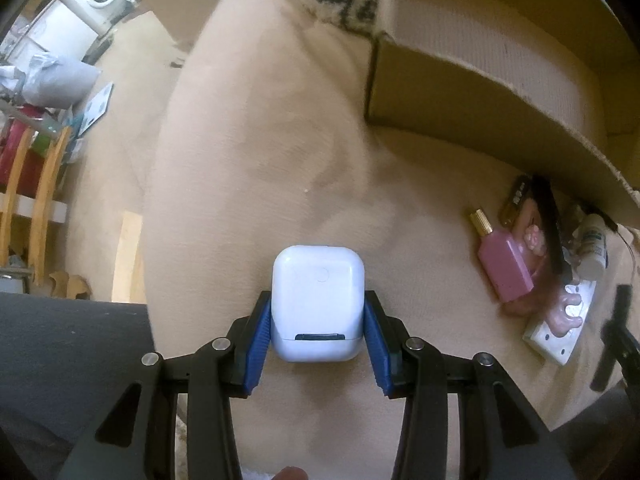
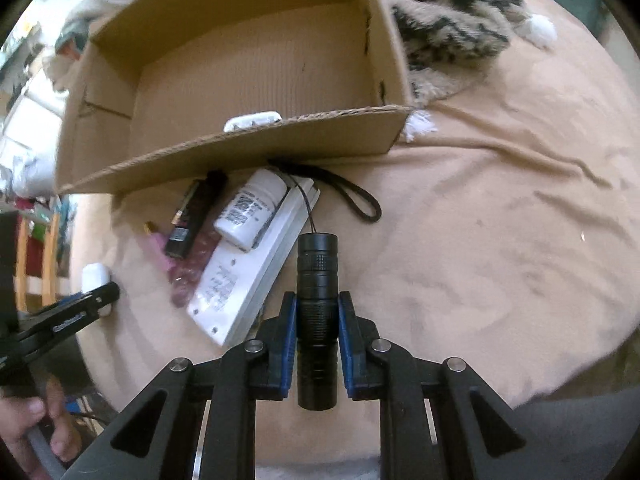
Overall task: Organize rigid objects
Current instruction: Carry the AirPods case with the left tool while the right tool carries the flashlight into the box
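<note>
The cardboard box (image 2: 224, 80) is the largest element: open-topped, it rests on the tan bedspread (image 2: 500, 240) ahead of both tools, its near wall facing the cameras. One white object (image 2: 252, 121) already lies inside, against that near wall.

Just outside the near wall lies a loose cluster still to be sorted: a long white power strip (image 2: 244, 280), with a white pill bottle (image 2: 250, 210) resting on its far end, a dark lighter-like item (image 2: 192, 220) and a pink perfume bottle (image 1: 505, 266) beside it.

The right gripper (image 2: 318, 312) is clamped on a black flashlight (image 2: 318, 312). The flashlight's long axis runs parallel to the fingers and points straight at the box wall; its wrist cord (image 2: 352, 196) trails forward, its far end tucked under the box's near wall. In the right wrist view the box opening lies directly ahead and slightly left, so this hand appears the nearer to the box.

The left gripper (image 1: 318, 320) is closed on a white earbud case (image 1: 318, 304), pads bearing on its two sides, hinge end toward the camera. From this hand the box lies ahead and to the right, with its corner (image 1: 374, 40) nearest.

Judged from the task, each held item next needs carrying forward over the near wall; the trailing cord may snag on the wall's edge.
</note>
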### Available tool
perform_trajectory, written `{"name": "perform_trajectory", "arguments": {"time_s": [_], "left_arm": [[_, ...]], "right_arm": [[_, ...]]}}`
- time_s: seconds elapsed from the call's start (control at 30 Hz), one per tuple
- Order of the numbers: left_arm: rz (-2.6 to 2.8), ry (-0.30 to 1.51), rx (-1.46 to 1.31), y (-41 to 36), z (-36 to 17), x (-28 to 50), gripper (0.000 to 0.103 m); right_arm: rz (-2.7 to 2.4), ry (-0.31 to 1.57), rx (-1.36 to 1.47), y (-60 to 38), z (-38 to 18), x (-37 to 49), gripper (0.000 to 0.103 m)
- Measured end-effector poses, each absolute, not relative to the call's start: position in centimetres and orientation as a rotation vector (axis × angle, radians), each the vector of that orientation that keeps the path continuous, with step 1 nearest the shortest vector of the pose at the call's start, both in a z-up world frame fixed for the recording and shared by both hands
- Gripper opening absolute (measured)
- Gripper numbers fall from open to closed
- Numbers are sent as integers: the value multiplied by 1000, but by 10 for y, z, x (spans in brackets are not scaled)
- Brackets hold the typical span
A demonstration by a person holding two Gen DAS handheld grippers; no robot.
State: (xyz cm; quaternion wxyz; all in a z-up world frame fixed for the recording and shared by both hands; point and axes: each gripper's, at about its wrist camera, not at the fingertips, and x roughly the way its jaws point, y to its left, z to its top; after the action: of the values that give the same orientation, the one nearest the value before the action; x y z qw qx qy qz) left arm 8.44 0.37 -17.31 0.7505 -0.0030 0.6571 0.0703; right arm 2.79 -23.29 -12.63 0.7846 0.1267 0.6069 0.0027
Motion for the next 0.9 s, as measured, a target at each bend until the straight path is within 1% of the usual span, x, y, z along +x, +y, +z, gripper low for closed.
{"name": "perform_trajectory", "arguments": {"time_s": [0.27, 0.4, 0.67, 0.9], "left_arm": [[167, 1317, 12, 7, -129, 77, 40], [154, 1257, -13, 14, -100, 76, 40], [106, 1093, 23, 5, -29, 72, 40], [64, 1027, 27, 8, 0, 79, 40]], "right_arm": [[67, 1067, 252, -244, -57, 8, 20], [103, 966, 255, -247, -28, 16, 20], [181, 828, 280, -259, 32, 31, 20], [242, 750, 305, -254, 71, 52, 20]]}}
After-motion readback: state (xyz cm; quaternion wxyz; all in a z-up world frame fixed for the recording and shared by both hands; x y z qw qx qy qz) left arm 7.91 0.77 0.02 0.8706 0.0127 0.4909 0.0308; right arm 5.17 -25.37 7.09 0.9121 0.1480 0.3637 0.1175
